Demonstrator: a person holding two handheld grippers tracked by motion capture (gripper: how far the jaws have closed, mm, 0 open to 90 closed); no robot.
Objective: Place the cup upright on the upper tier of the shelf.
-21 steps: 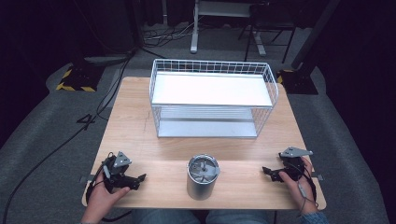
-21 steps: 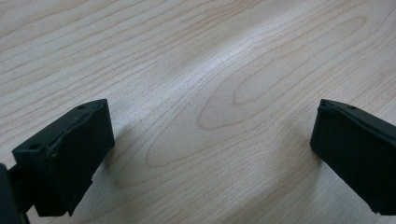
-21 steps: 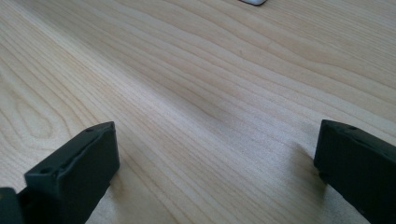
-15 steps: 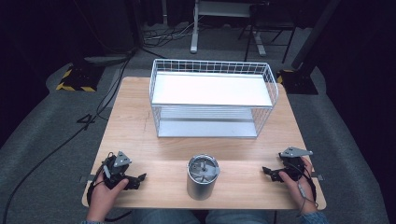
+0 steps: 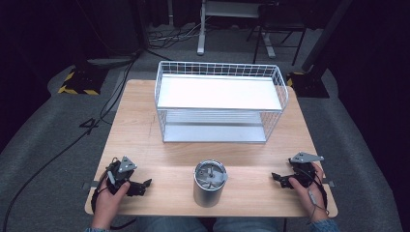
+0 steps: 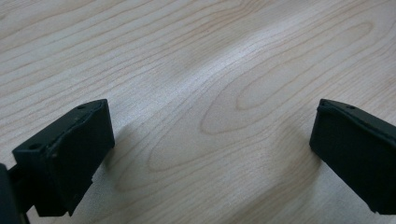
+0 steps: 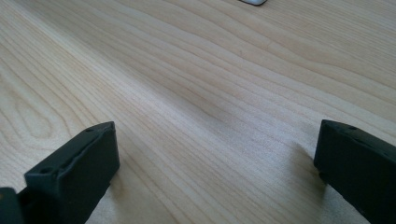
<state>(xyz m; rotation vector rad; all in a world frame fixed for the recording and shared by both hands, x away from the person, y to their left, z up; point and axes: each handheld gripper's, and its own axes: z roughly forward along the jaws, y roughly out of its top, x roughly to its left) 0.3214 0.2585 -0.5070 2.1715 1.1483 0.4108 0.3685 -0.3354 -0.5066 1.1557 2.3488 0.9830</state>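
Note:
A steel tumbler with a lid [image 5: 210,183] stands upright near the front edge of the wooden table [image 5: 140,125], between my two hands. My left gripper [image 5: 144,186] rests low at the front left, pointing toward the tumbler, and is open [image 6: 210,154] over bare wood. At the front right my right gripper [image 5: 276,179] points left toward the tumbler and is also open [image 7: 215,163], nothing between its jaws. A white wire basket [image 5: 220,101] with a white shelf on top sits at the middle back.
Bare wood separates each gripper from the tumbler and lies between the tumbler and the basket. Beyond the table are grey floor, cables [image 5: 72,140] and desk legs [image 5: 200,29]. A white foot of the basket [image 7: 252,2] shows at the top of the right gripper view.

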